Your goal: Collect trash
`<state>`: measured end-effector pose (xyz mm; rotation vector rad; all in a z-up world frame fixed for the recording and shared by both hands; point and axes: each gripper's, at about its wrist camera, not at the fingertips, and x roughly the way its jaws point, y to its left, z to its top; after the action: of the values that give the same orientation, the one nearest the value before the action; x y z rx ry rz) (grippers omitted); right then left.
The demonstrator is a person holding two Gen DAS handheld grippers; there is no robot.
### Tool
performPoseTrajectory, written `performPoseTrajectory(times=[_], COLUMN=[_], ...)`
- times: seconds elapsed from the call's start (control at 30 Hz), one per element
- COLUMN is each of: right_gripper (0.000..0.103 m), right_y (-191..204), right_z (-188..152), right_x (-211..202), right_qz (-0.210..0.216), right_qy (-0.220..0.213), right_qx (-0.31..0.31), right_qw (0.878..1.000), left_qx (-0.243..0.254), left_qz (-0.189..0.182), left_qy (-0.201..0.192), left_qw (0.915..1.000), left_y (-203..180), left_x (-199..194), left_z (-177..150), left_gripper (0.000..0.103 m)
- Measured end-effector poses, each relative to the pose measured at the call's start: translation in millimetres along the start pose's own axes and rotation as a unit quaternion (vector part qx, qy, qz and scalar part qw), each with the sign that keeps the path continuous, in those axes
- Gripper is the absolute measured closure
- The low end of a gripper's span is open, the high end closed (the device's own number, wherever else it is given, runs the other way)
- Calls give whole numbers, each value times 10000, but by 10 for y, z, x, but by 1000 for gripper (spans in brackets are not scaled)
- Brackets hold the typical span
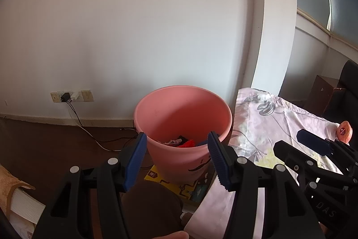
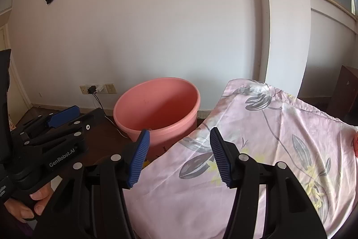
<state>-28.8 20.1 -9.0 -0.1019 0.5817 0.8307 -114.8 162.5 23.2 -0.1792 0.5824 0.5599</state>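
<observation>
While both claws hang spread and empty, I judge the collecting to be partly done. Just ahead of my left claw (image 1: 176,158), between its blue pads, stands the pink bin (image 1: 182,124), and at its bottom lie scraps (image 1: 182,142) in red, black and white, so some trash is already in. My right claw (image 2: 177,158) points over the flowered cloth (image 2: 268,138) covering the bench, with the bin ahead and to its left, and nothing pinched. Past that claw to the right, in the left wrist view, an orange round thing (image 1: 344,131) with a label rests on the cloth; I take it for trash left to fetch, though I cannot tell what it is. Whether more litter remains out of view I cannot say.
</observation>
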Motion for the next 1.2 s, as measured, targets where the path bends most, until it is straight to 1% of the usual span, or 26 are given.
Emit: performPoseTrajectory(times=[1.2], right_gripper=[46], right_y=[8], right_z=[-25], right_x=[-14], right_qz=[-3], right_qy=[26], right_qx=[68], right_qw=[10000], left_qx=[44], left_qz=[-5], left_qy=[16], left_qw=[10000], left_y=[-15], left_x=[3], left_z=[-27], left_gripper=[50])
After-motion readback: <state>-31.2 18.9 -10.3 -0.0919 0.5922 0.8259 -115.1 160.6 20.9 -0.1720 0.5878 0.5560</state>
